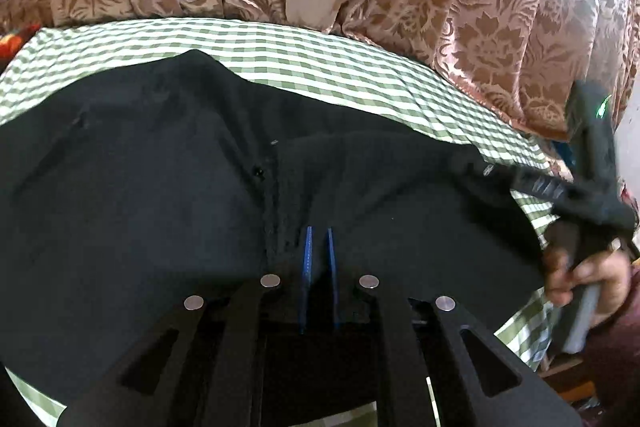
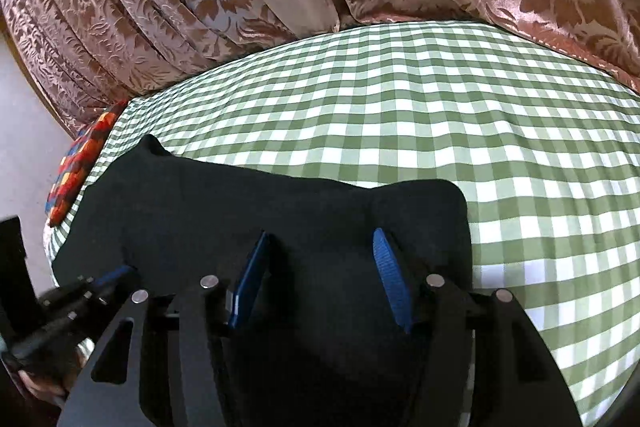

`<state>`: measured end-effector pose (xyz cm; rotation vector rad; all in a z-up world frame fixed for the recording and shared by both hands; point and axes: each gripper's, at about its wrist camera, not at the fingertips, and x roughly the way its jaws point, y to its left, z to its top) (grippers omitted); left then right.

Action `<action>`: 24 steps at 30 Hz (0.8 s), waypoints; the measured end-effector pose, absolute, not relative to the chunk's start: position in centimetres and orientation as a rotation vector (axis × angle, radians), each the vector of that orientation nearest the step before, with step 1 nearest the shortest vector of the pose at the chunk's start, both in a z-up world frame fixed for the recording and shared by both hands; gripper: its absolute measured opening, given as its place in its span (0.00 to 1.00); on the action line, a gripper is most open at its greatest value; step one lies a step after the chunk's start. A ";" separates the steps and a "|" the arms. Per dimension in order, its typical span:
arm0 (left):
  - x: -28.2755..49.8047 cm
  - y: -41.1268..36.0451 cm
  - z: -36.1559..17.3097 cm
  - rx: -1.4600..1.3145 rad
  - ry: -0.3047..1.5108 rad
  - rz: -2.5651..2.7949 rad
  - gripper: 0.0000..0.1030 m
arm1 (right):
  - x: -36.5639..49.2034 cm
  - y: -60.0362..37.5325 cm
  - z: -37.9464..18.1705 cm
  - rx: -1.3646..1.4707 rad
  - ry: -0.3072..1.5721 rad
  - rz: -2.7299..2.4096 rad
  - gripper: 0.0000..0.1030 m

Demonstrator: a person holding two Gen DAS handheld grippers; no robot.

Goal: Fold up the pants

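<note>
Across the green checked surface (image 2: 440, 115) lie the black pants (image 1: 160, 187), spread flat with their far edge near the patterned curtain (image 1: 440, 7). At their near edge the left hand-held gripper (image 1: 319, 255) has its blue pads drawn almost together, seemingly pinching a thin layer of cloth, though the dark fabric makes that hard to confirm. Further along, the right hand-held gripper (image 2: 324, 255) stands half open over the pants, gripping nothing. Should only one side lift, the cloth would likely drag and bunch, skewing the fold.
</note>
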<state>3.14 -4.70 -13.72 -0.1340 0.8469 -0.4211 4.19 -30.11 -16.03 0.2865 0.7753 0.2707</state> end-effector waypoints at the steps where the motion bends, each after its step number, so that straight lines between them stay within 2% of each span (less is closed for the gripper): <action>1: 3.2 -4.8 -13.7 -0.129 0.845 -0.418 0.06 | 4.1 -29.9 -15.9 0.274 0.770 0.265 0.53; 5: 3.2 -5.0 -12.7 -0.108 0.844 -0.399 0.06 | 3.9 -30.1 -15.6 0.280 0.763 0.269 0.55; 8: 2.6 -4.8 -11.6 -0.099 0.828 -0.374 0.06 | 3.4 -29.9 -14.4 0.293 0.744 0.269 0.62; 11: 1.7 -4.5 -10.9 -0.063 0.804 -0.325 0.06 | 1.7 -29.0 -12.6 0.282 0.693 0.287 0.62; 13: 1.0 -4.0 -10.6 -0.047 0.792 -0.298 0.18 | 0.7 -27.9 -11.8 0.254 0.681 0.315 0.62; 14: 0.7 -3.4 -10.4 -0.066 0.789 -0.294 0.27 | 0.4 -27.2 -11.5 0.240 0.682 0.341 0.62; 15: 0.5 -3.0 -10.3 -0.076 0.786 -0.291 0.29 | 0.1 -26.6 -11.4 0.230 0.687 0.360 0.58; 18: -0.4 -1.9 -9.8 -0.075 0.764 -0.260 0.30 | -0.6 -24.2 -11.3 0.192 0.712 0.426 0.46; 24: -1.4 0.3 -9.4 -0.094 0.755 -0.212 0.30 | -0.6 -18.2 -12.0 0.139 0.775 0.544 0.40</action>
